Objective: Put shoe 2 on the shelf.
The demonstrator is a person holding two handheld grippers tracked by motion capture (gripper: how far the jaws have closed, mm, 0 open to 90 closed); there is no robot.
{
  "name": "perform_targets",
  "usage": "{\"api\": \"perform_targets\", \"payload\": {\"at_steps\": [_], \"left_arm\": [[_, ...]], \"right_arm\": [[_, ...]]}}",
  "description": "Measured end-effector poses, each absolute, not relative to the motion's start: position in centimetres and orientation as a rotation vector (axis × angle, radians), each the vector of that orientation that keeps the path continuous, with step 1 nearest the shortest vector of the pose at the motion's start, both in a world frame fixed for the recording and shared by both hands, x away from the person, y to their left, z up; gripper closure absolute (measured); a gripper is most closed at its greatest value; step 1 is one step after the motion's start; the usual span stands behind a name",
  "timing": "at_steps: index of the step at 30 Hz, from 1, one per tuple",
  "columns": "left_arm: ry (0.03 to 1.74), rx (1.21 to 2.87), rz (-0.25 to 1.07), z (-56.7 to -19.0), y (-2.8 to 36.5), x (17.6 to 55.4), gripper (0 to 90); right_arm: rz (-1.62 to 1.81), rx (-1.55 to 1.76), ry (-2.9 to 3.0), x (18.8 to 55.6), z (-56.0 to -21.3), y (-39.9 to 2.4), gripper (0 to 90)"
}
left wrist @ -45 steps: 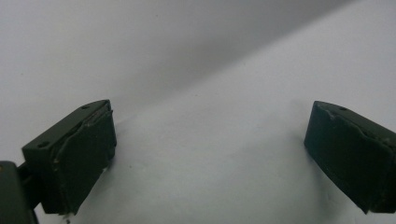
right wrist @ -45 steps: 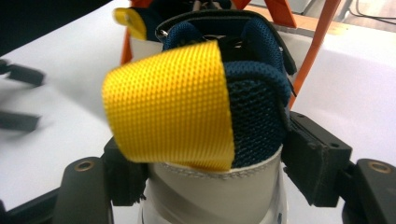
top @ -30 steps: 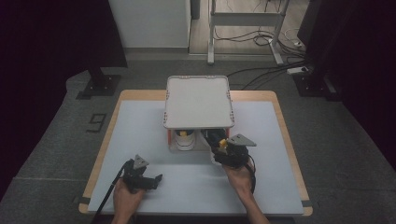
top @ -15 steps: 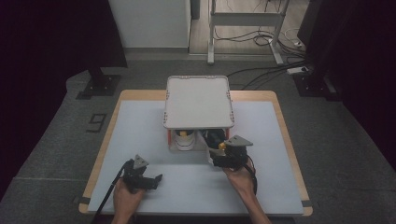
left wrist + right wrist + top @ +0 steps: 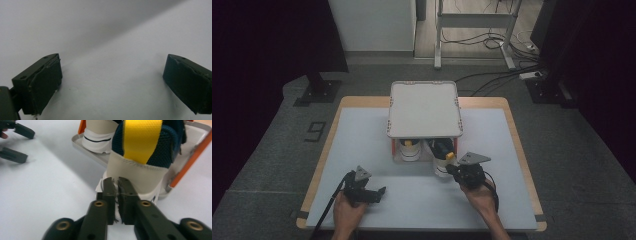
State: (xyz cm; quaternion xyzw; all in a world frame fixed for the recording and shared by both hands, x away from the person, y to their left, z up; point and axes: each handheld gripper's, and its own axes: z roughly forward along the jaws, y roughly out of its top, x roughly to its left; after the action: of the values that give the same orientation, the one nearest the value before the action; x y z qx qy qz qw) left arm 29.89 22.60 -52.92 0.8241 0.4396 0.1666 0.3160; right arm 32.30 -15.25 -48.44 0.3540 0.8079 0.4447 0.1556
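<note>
The right gripper [image 5: 117, 195] jaws have just been closing, now shut against the shoe heel [image 5: 137, 173]; left gripper [image 5: 110, 82] jaws wide.

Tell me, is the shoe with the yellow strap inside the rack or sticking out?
Sticking out. The shoe has its heel past the rack's bottom edge, over the white table.

shoe [image 5: 140, 162] top cut off by frame, toe hidden under rack [image 5: 424, 107]

Just ahead of our right gripper [image 5: 117, 185] we see the shoe [image 5: 140, 157] — navy mesh cloth, a woven yellow pull strap [image 5: 142, 137], a smooth cream heel. Under it the tray [image 5: 90, 151] looks matt grey plastic — the table sheet [image 5: 45, 190] matt white.
</note>
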Motion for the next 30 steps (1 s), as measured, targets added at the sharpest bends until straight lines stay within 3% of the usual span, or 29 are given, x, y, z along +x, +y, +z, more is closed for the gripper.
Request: {"api": "perform_targets", "payload": {"at_steps": [13, 25, 30], "left_arm": [[1.156, 2.172, 0.438, -52.9, 22.6, 29.9, 2.2], [1.157, 2.170, 0.439, -52.9, 22.6, 29.9, 2.2], [1.158, 2.170, 0.439, -52.9, 22.6, 29.9, 2.1]], "right_arm": [[1.188, 0.918, 2.284, 35.0, -48.5, -11.6, 87.6], [1.188, 0.951, 2.222, 37.2, -49.5, -11.5, 88.1], [1.201, 0.947, 2.215, 37.4, -49.5, -11.6, 82.5]]}}
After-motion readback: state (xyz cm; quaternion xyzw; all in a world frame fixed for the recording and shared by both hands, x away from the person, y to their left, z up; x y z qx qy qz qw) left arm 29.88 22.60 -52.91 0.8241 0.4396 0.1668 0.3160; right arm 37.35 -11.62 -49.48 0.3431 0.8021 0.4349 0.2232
